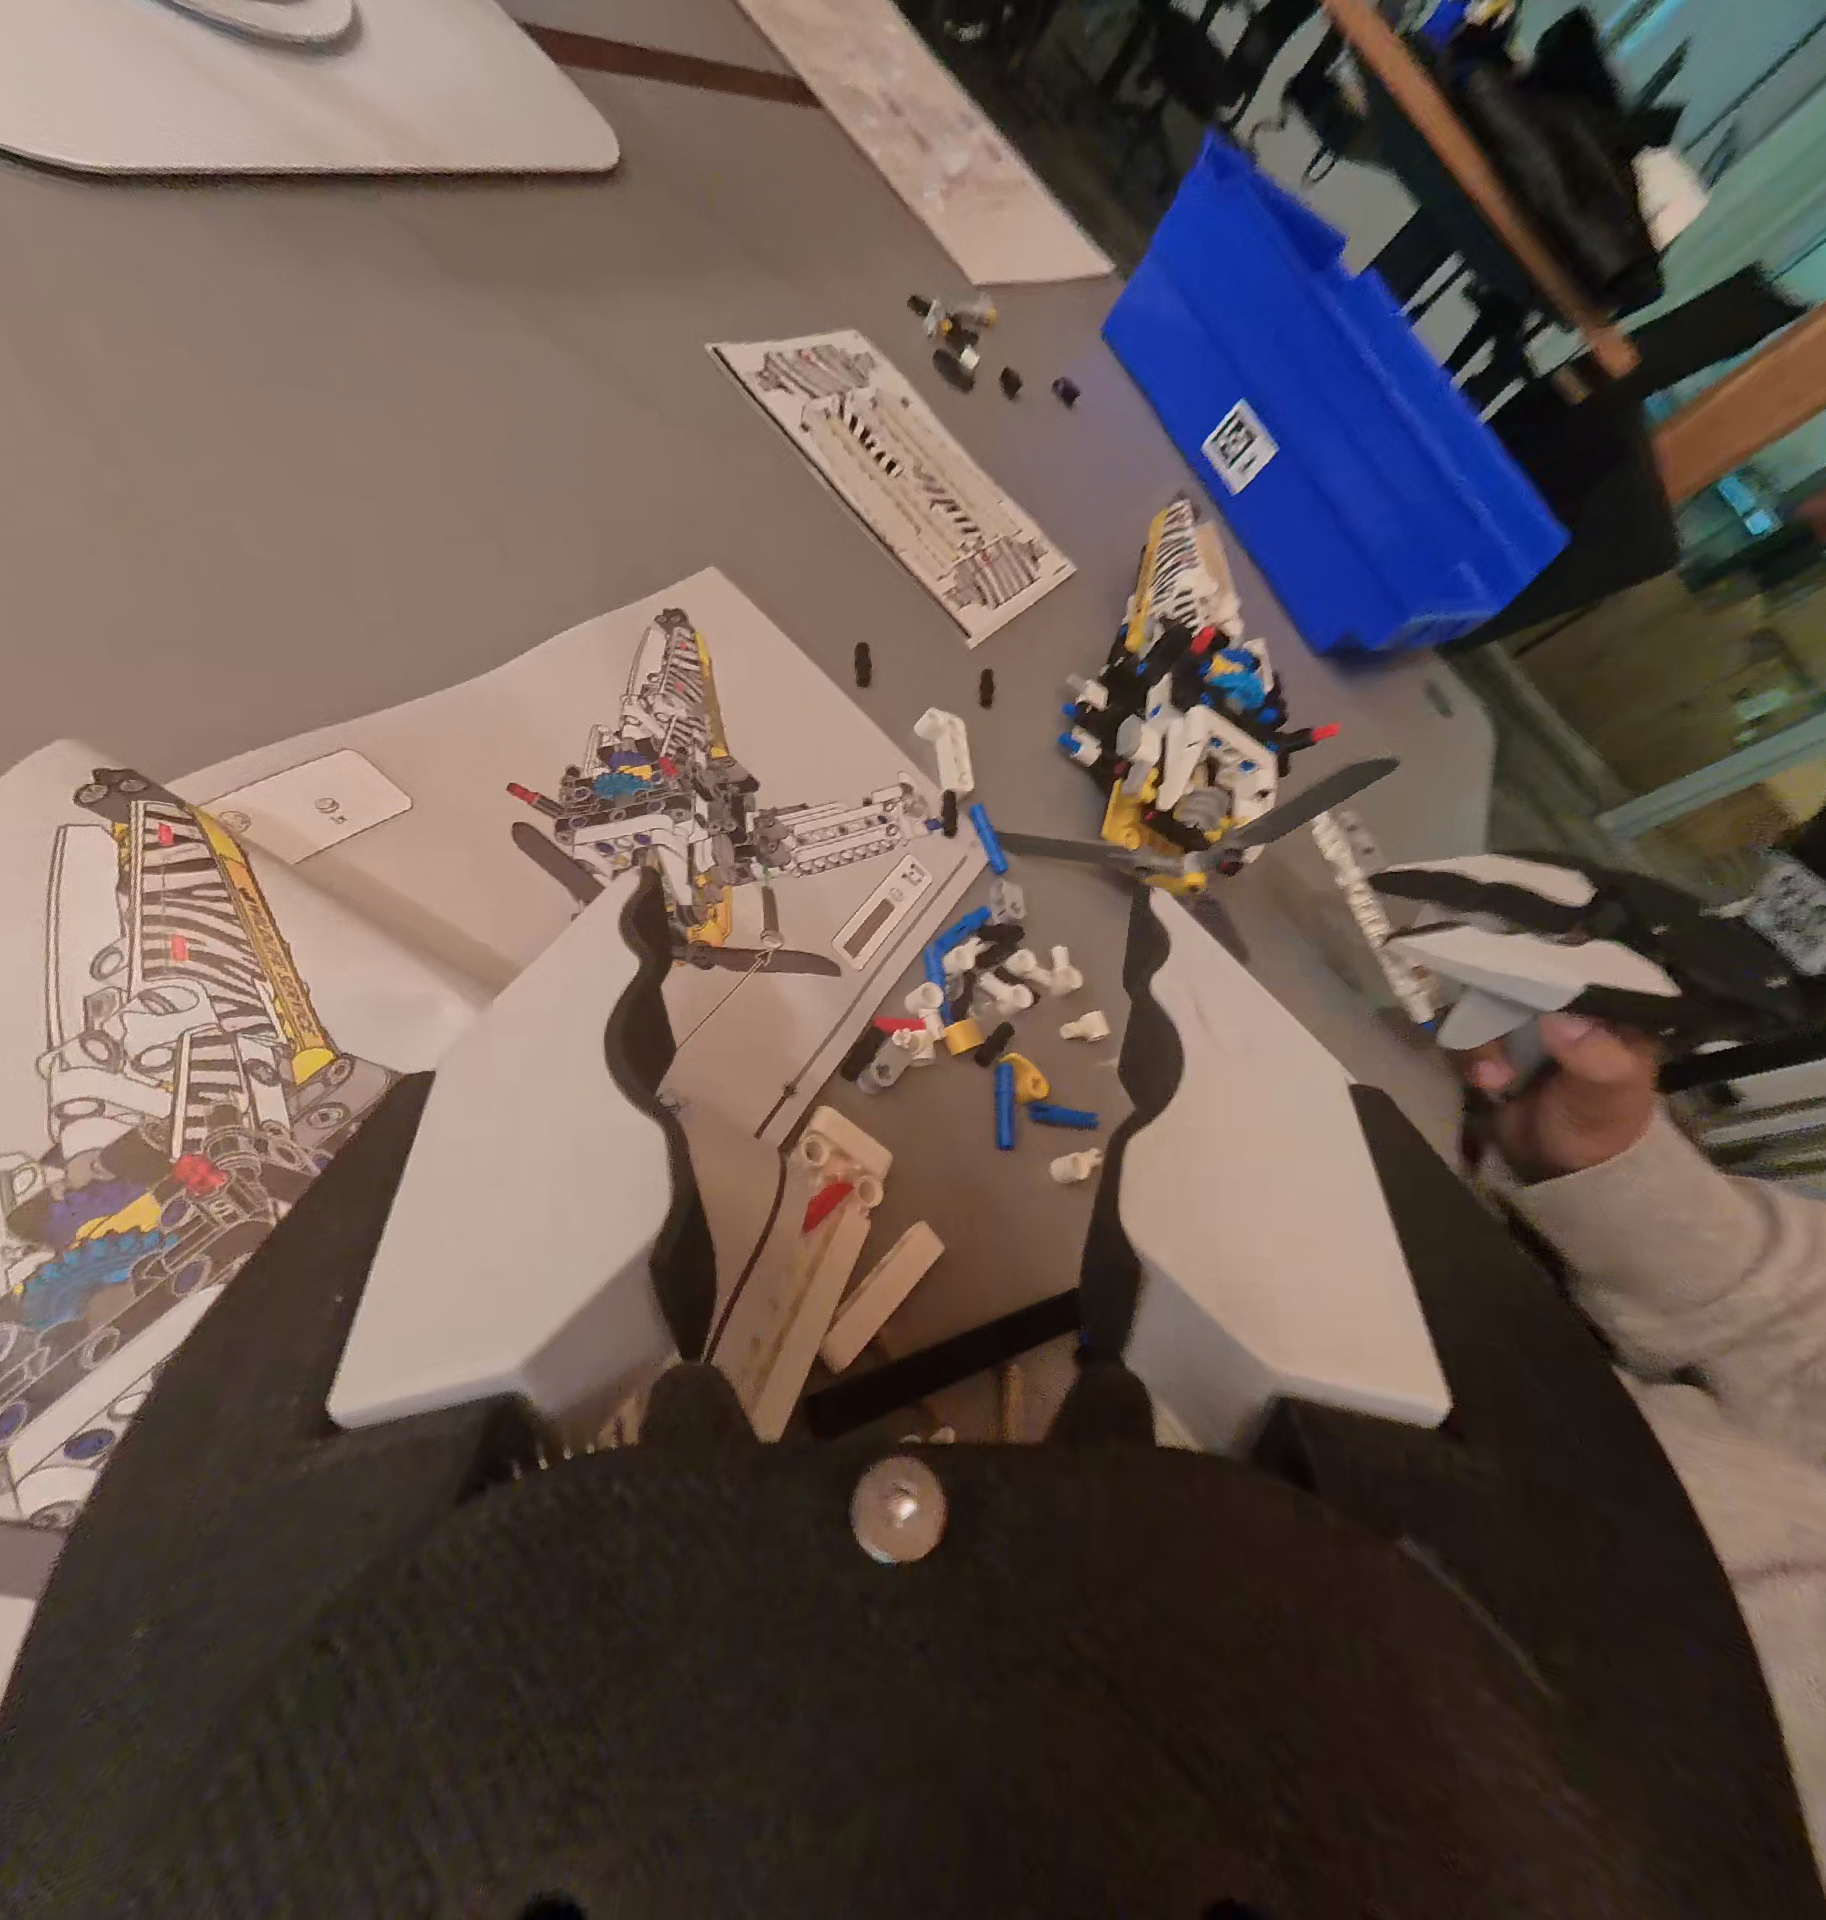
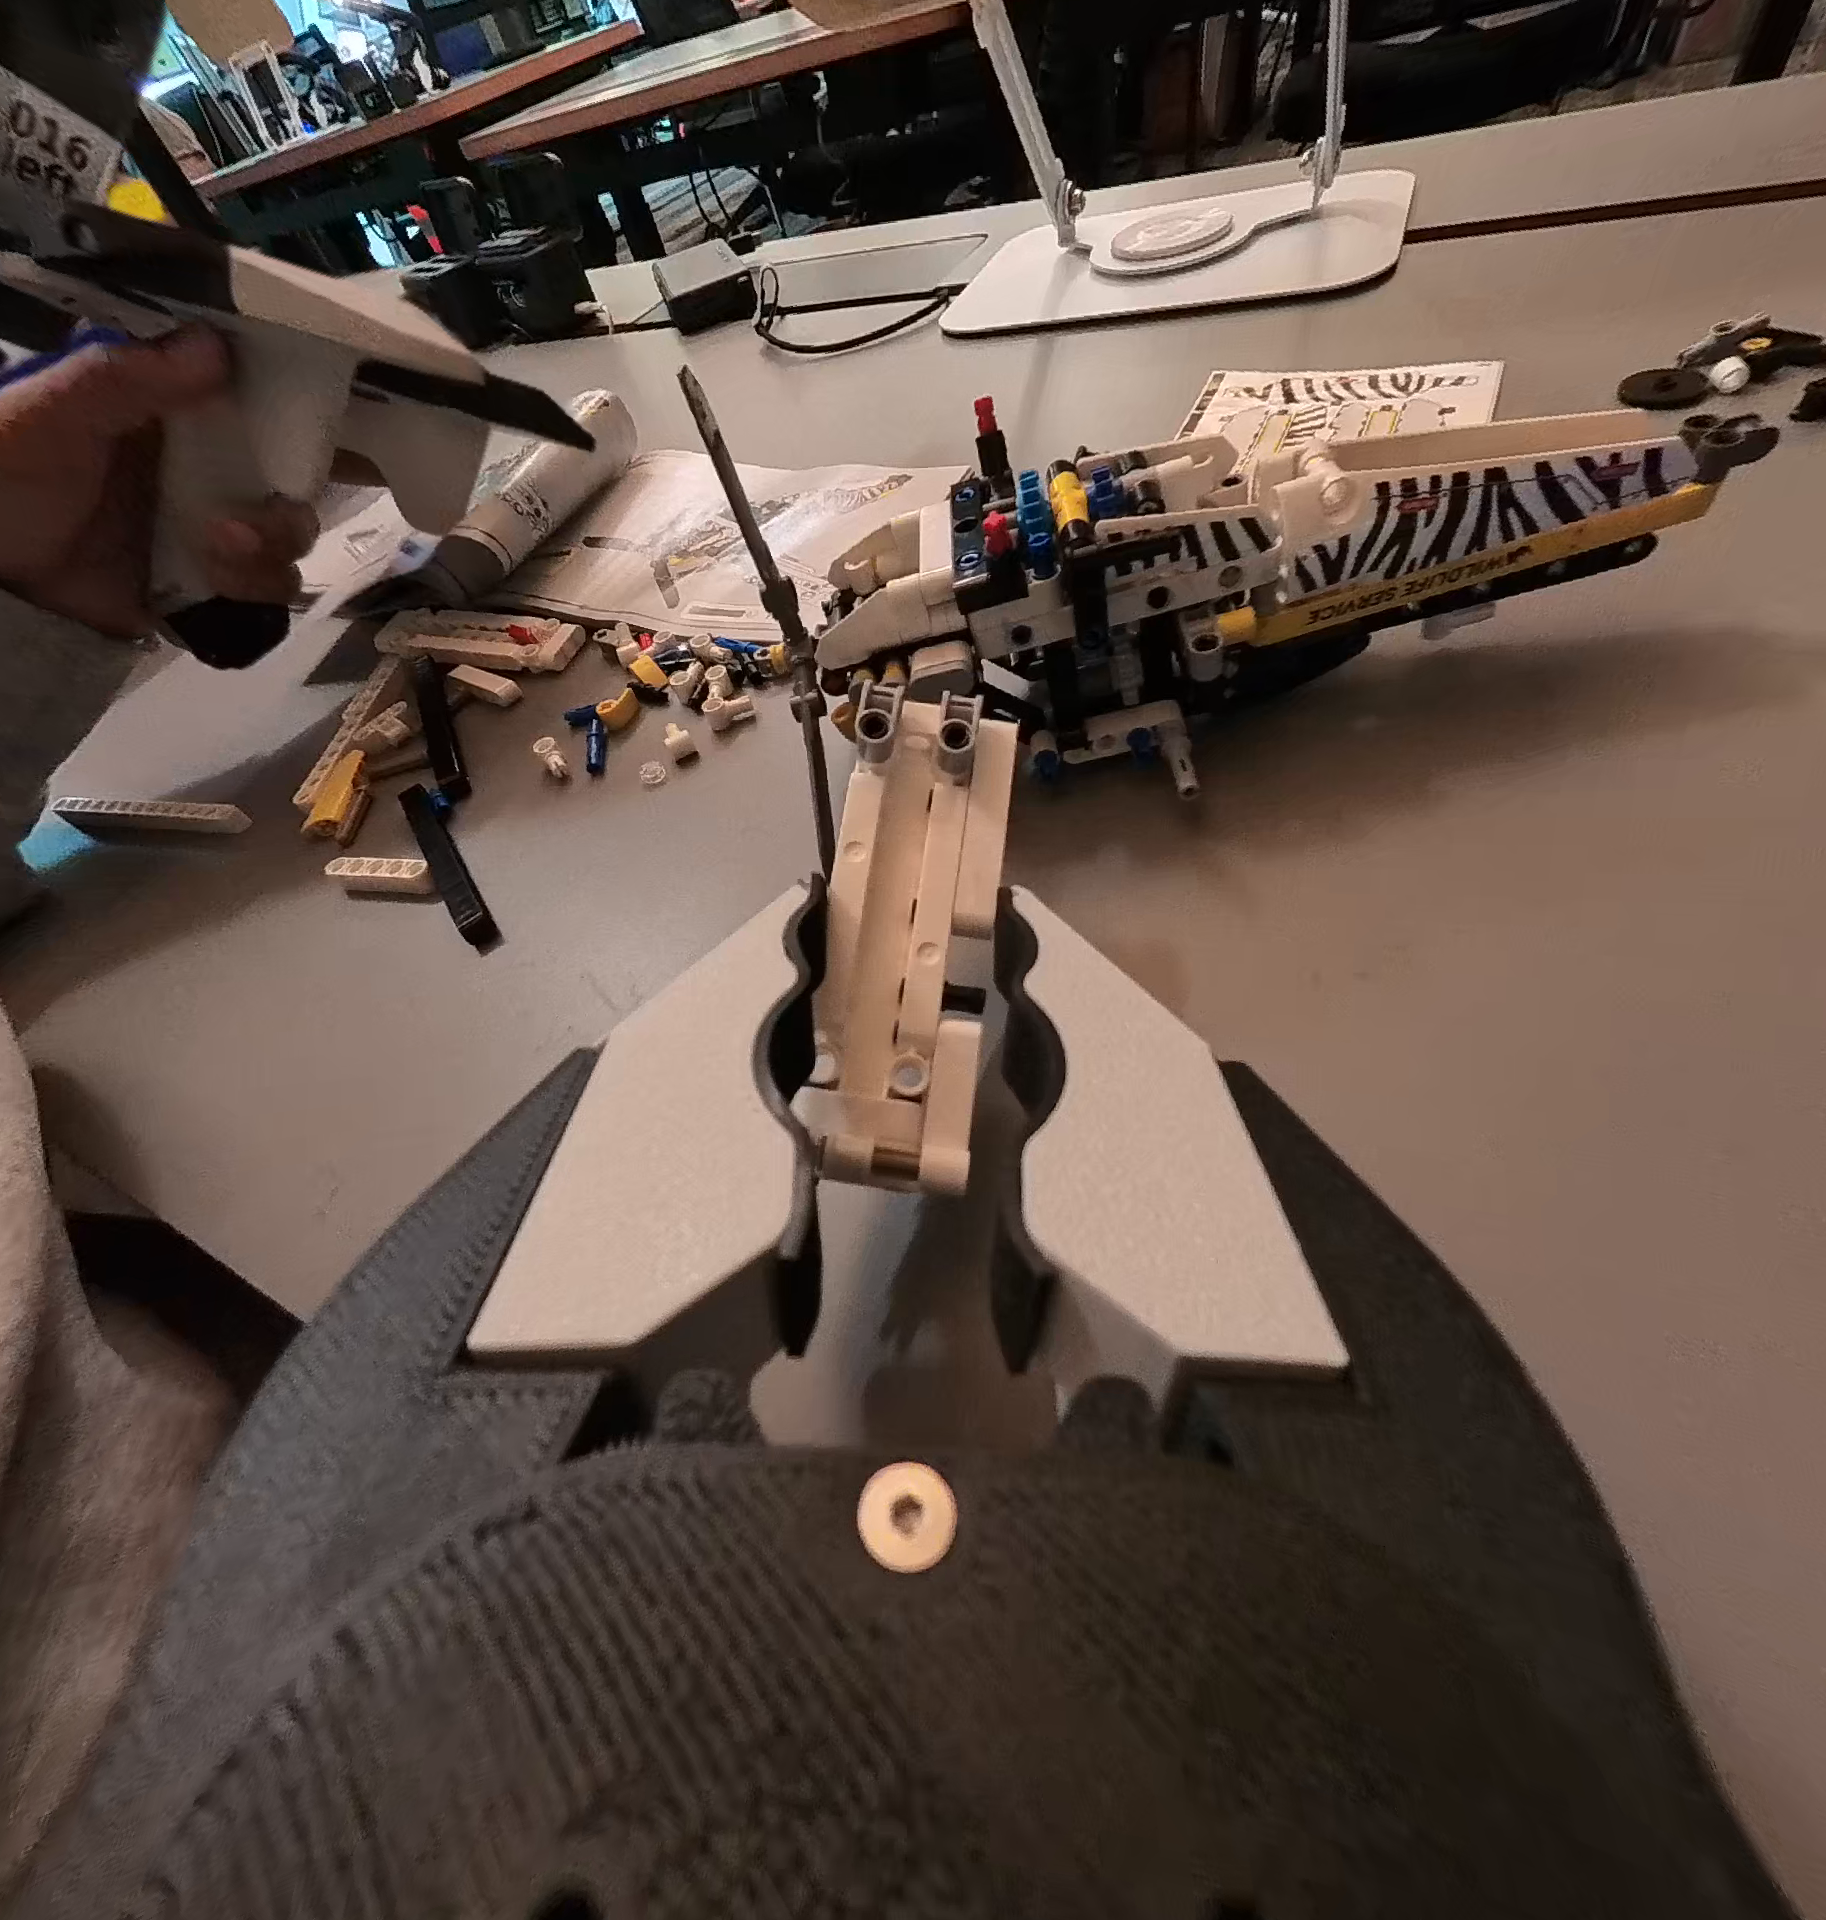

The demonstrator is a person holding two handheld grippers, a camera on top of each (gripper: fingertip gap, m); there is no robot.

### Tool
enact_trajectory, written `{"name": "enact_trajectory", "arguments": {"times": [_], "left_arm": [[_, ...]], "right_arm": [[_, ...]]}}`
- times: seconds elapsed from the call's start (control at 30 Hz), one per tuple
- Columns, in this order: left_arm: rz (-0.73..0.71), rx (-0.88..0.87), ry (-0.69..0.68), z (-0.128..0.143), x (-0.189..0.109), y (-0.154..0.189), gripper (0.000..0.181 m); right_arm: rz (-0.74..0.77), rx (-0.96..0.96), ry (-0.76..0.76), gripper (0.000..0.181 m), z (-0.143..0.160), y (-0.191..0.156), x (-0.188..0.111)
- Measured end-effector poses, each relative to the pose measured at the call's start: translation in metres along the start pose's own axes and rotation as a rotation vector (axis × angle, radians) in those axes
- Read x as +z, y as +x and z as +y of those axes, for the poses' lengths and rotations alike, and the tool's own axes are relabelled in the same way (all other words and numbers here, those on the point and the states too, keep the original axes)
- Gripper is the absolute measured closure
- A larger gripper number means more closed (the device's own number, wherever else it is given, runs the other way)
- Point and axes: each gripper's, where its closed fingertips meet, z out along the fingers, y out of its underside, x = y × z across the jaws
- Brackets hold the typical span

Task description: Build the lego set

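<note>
The half-built plane model (image 2: 1200, 582), white with zebra stripes and a yellow edge, lies on the grey table (image 2: 1408, 987), its grey propeller (image 2: 774, 592) towards me. My right gripper (image 2: 914, 914) is shut on a white wing assembly (image 2: 919, 894), whose grey connector ends are close under the model's nose; I cannot tell if they touch. My left gripper (image 1: 888, 935) is open and empty, held above a pile of small loose pieces (image 1: 992, 1018). The model (image 1: 1169, 748) and the right gripper (image 1: 1408, 914) also show in the left wrist view. The left gripper (image 2: 535, 416) shows in the right wrist view at upper left.
The open instruction booklet (image 1: 576, 831) lies left of the pile, a sticker sheet (image 1: 888, 478) beyond it. A blue bin (image 1: 1324, 436) stands at the far right edge. White beams (image 1: 815, 1268) and black beams (image 2: 452, 862) lie near me. A white stand base (image 2: 1200, 249) sits behind the model.
</note>
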Motion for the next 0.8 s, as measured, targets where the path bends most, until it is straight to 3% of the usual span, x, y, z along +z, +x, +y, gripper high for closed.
{"name": "enact_trajectory", "arguments": {"times": [0.1, 0.27, 0.43, 0.6, 0.67, 0.8], "left_arm": [[-0.045, 0.068, -0.016, 0.002, 0.004, 0.001, 0.095], [0.026, 0.056, -0.002, 0.001, 0.009, 0.017, 0.095], [0.032, 0.078, 0.027, -0.004, 0.006, 0.018, 0.096], [0.063, 0.057, 0.062, -0.009, 0.002, 0.020, 0.096], [0.074, 0.043, 0.072, -0.010, 0.001, 0.020, 0.096], [0.088, 0.034, 0.094, -0.014, -0.003, 0.021, 0.097]], "right_arm": [[0.001, -0.005, 0.003, 0.150, 0.000, 0.000, -0.001], [-0.016, -0.023, 0.000, 0.150, 0.001, -0.004, -0.001], [-0.072, -0.021, -0.103, 0.150, 0.012, -0.011, 0.006], [-0.021, -0.119, -0.166, 0.143, 0.015, -0.012, 0.007], [-0.014, -0.183, -0.124, 0.137, -0.004, -0.019, 0.005], [-0.077, -0.303, 0.073, 0.143, -0.076, -0.063, 0.005]]}}
